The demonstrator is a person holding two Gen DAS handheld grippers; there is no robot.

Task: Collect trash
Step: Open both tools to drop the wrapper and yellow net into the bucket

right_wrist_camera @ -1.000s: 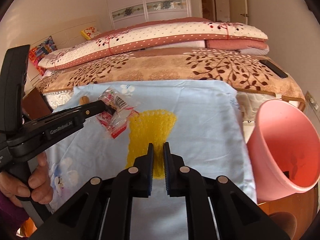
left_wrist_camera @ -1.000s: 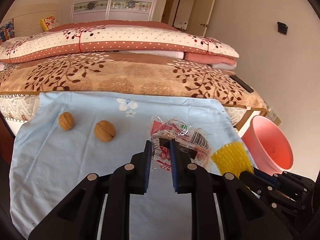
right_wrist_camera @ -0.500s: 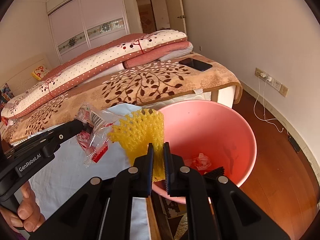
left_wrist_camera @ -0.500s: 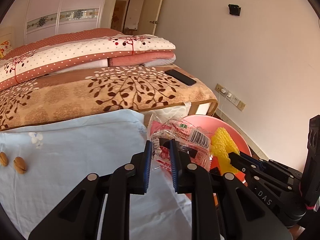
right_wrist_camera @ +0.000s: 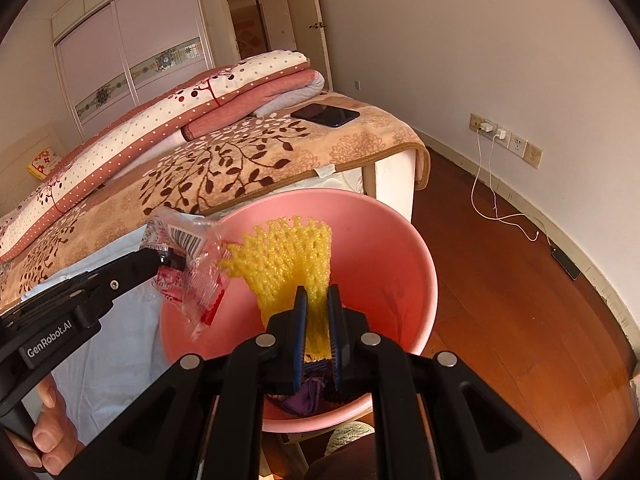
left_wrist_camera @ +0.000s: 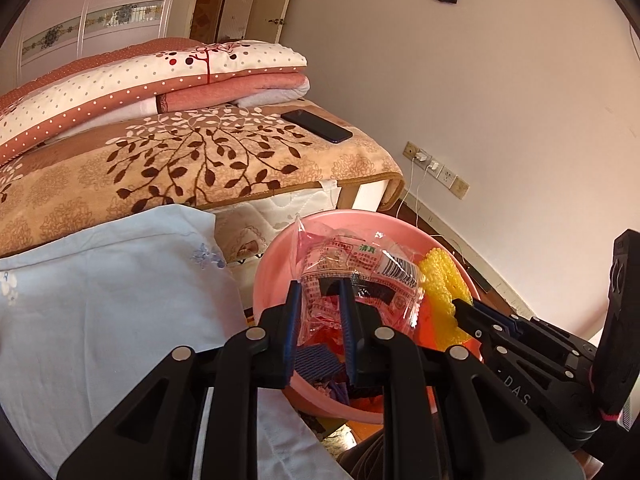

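Note:
My left gripper (left_wrist_camera: 320, 292) is shut on a clear plastic wrapper (left_wrist_camera: 352, 272) with red print and a barcode, held over the pink bin (left_wrist_camera: 276, 264). The wrapper also shows in the right wrist view (right_wrist_camera: 188, 268), at the bin's left rim. My right gripper (right_wrist_camera: 317, 296) is shut on a yellow foam net (right_wrist_camera: 292, 256) and holds it above the middle of the pink bin (right_wrist_camera: 400, 248). The net shows in the left wrist view (left_wrist_camera: 444, 288) too. Dark and purple scraps (right_wrist_camera: 304, 392) lie in the bin's bottom.
A light blue cloth (left_wrist_camera: 100, 300) covers the table to the left of the bin. The bed (right_wrist_camera: 240, 152) with a leaf-print blanket stands behind, a black phone (right_wrist_camera: 326, 114) on it. Wooden floor (right_wrist_camera: 520, 300) and a white charging cable (right_wrist_camera: 492, 208) lie to the right.
Both grippers have swung right from the blue cloth to above the pink bin, each still holding its piece of trash. The walnuts have left the left wrist view.

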